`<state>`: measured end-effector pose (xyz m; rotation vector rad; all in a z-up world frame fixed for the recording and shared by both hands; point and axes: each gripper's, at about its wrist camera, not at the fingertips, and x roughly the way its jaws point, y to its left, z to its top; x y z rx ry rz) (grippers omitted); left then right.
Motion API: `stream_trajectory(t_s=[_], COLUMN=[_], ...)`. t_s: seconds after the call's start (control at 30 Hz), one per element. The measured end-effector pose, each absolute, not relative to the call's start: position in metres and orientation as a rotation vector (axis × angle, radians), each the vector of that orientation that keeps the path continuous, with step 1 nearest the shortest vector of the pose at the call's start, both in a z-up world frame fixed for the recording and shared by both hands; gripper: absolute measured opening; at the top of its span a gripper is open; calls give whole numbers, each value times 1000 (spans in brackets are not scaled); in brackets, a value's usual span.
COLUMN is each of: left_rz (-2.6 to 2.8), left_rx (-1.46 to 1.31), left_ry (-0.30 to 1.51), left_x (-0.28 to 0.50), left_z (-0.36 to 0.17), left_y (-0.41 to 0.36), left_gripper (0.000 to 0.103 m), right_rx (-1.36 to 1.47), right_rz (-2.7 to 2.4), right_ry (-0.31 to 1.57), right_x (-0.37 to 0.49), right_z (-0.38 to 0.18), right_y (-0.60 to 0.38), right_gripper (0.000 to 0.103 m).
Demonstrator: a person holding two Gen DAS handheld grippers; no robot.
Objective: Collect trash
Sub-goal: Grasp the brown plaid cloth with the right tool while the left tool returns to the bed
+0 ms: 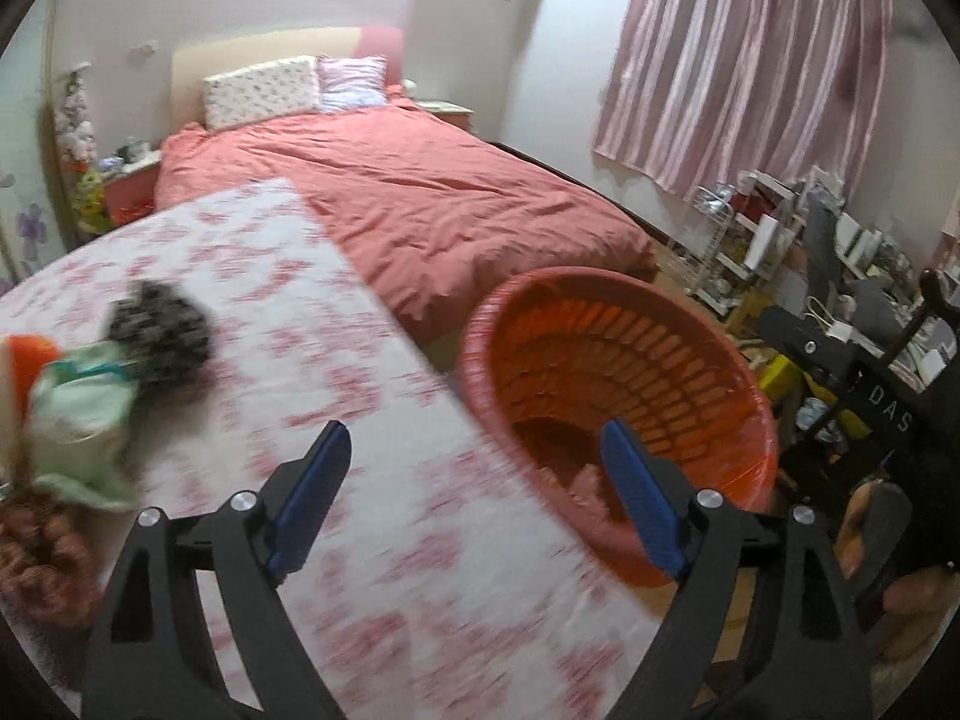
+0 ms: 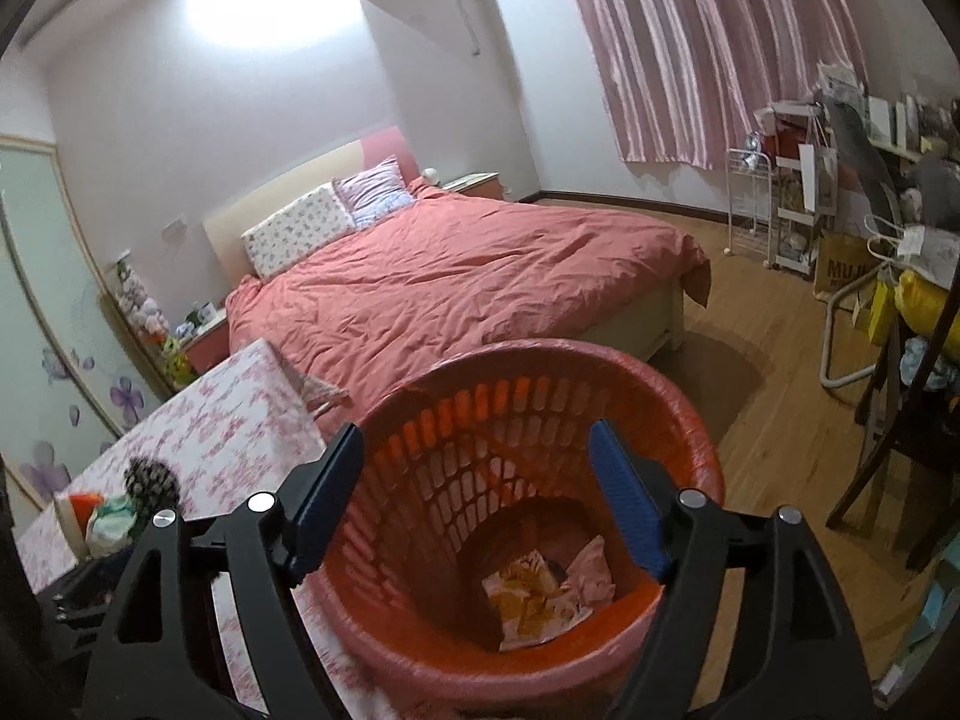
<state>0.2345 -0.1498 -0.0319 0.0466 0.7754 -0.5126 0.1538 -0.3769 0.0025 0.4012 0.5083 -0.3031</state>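
Note:
An orange slatted trash basket (image 1: pixel 606 372) stands on the floor beside a table with a pink floral cloth (image 1: pixel 288 312). My left gripper (image 1: pixel 474 450) is open and empty over the table's right edge, next to the basket. On the table's left lie a dark crumpled lump (image 1: pixel 159 330), a pale green wrapper (image 1: pixel 78 408) and an orange piece (image 1: pixel 30 360). My right gripper (image 2: pixel 477 453) is open and empty above the basket (image 2: pixel 540 516). Crumpled wrappers (image 2: pixel 540 588) lie on the basket's bottom. The table's trash (image 2: pixel 129 498) shows small at the left.
A bed with a red cover (image 2: pixel 456 276) stands behind the table and basket. Cluttered shelves and bags (image 2: pixel 840 204) line the right wall under pink curtains. A dark chair (image 2: pixel 900 420) stands at right on the wood floor. A brown netted item (image 1: pixel 36 552) lies at the table's near left.

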Motion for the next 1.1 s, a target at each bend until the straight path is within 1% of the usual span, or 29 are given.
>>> stream_trajectory(t_s=[0.33, 0.5, 0.6, 0.7, 0.8, 0.83, 0.9, 0.97, 1.03, 1.1], left_rz=[-277, -127, -39, 22, 60, 66, 79, 84, 84, 78], left_rx=[23, -8, -51, -95, -127, -131, -136, -140, -153, -169], left_ry=[698, 677, 686, 692, 692, 689, 686, 686, 690, 694], left_x=[200, 188, 185, 181, 176, 174, 169, 165, 163, 162], left_z=[-8, -10, -14, -17, -19, -19, -19, -21, -23, -24], left_y=[-29, 40, 86, 125, 152, 157, 168, 174, 182, 188], left_gripper=[86, 88, 88, 88, 88, 88, 88, 88, 88, 88], right_rx=[299, 270, 236, 188, 159, 151, 133, 117, 103, 86], right_rz=[-136, 11, 93, 156, 223, 243, 288, 321, 338, 351], right_ry=[530, 577, 595, 609, 636, 646, 673, 694, 702, 707], right_x=[152, 161, 165, 168, 174, 176, 180, 184, 184, 189], right_z=[17, 13, 12, 10, 5, 3, -2, -6, -6, -9], right_y=[-289, -227, -191, -154, -119, -109, -87, -70, -57, -44], right_gripper=[77, 76, 74, 69, 58, 53, 47, 39, 36, 36])
